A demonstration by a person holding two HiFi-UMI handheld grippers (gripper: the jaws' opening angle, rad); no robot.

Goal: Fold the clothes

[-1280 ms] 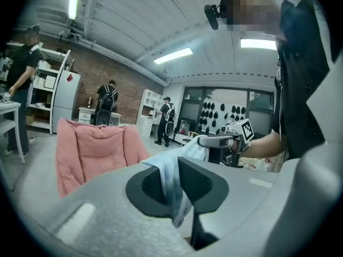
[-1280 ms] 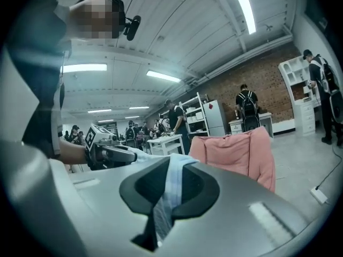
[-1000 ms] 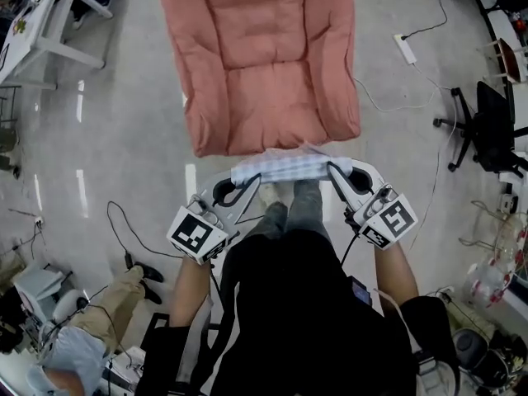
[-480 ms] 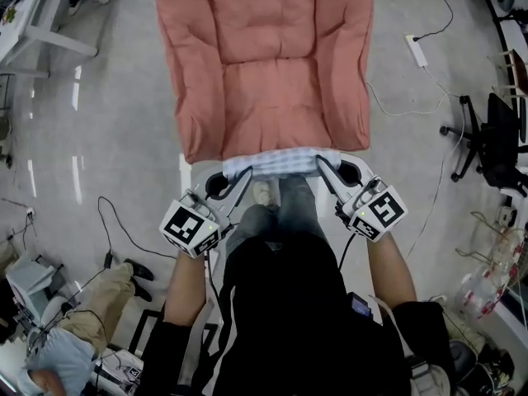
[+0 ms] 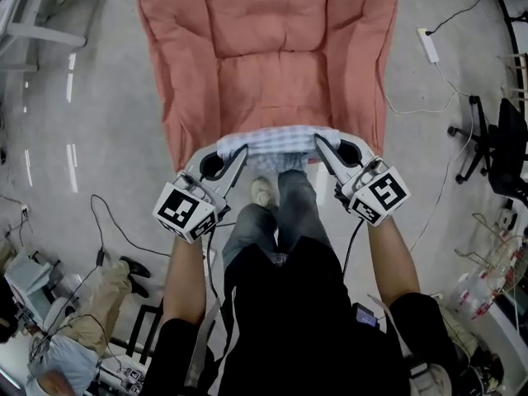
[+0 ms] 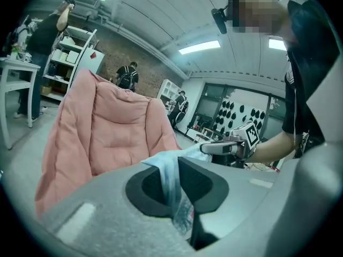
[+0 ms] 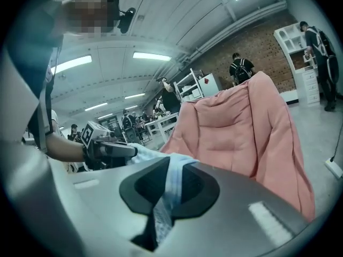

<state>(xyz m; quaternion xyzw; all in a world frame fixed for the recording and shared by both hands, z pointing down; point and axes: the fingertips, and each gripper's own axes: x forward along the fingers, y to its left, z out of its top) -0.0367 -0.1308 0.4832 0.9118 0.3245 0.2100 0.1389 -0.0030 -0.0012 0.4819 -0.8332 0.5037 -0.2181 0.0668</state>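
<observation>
We grip with left hand-held gripper [image 5: 239, 153]: jaws nearly together, clamped on left end of cloth [image 5: 280, 140], fabric pinched between the pads. Cloth, pale blue-white check, bunched, stretches level between both grippers at front edge of pink chair [image 5: 264, 64], above our legs; touching chair or not, we cannot tell. Right hand-held gripper [image 5: 320, 143]: jaws narrow, clamped on right end, fabric hanging down through them. Chair stands on grey floor [image 5: 107, 139]. Power strip [image 5: 429, 46] lies far right.
</observation>
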